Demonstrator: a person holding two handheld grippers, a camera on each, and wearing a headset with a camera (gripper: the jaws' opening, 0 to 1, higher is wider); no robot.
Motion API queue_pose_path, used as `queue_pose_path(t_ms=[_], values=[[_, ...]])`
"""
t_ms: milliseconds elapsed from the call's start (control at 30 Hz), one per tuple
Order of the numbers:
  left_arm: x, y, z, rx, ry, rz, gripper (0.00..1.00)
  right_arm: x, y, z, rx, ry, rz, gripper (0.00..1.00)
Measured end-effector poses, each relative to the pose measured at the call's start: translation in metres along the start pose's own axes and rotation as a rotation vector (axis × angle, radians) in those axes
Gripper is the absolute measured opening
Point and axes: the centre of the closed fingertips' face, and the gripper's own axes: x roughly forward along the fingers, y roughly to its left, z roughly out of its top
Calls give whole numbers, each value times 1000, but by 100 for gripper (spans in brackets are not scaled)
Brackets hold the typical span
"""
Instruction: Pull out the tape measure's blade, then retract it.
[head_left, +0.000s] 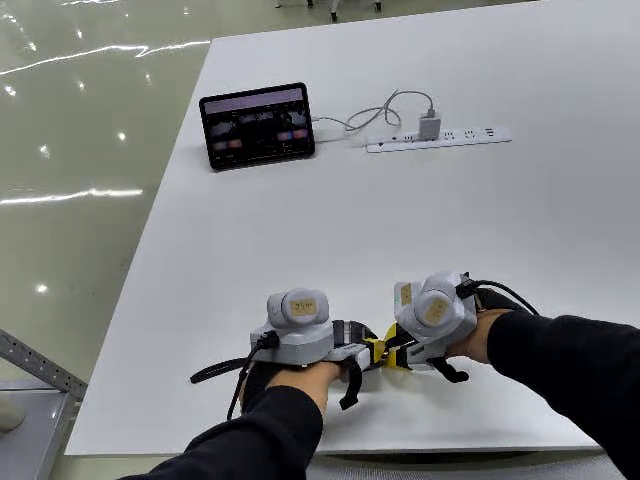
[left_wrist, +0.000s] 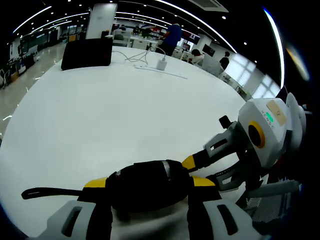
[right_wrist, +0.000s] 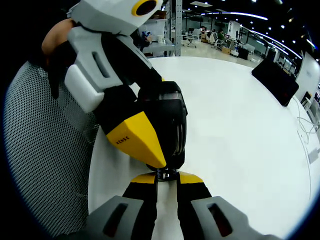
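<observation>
Head view leaves the tape measure (head_left: 352, 334) mostly hidden between both grippers at the near edge of the white table (head_left: 420, 230). The jaws of the left gripper (left_wrist: 150, 184) are clamped on its black case. Those of the right gripper (right_wrist: 166, 177) are pinched together on the blade tip (right_wrist: 166, 173), and little blade length can be made out. A tablet (head_left: 257, 124) and a power strip (head_left: 440, 138) lie well apart at the far side. Glossy floor (head_left: 80, 120) borders the table.

Tablet (head_left: 257, 125) stands left of power strip (head_left: 440, 138), behind tape measure (left_wrist: 150, 187).
</observation>
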Motion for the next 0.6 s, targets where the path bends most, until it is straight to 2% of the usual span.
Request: queue_pose_path(t_ms=[600], values=[[0, 0, 0, 2, -7, 8, 57, 1, -1, 0, -8, -18, 1, 11]])
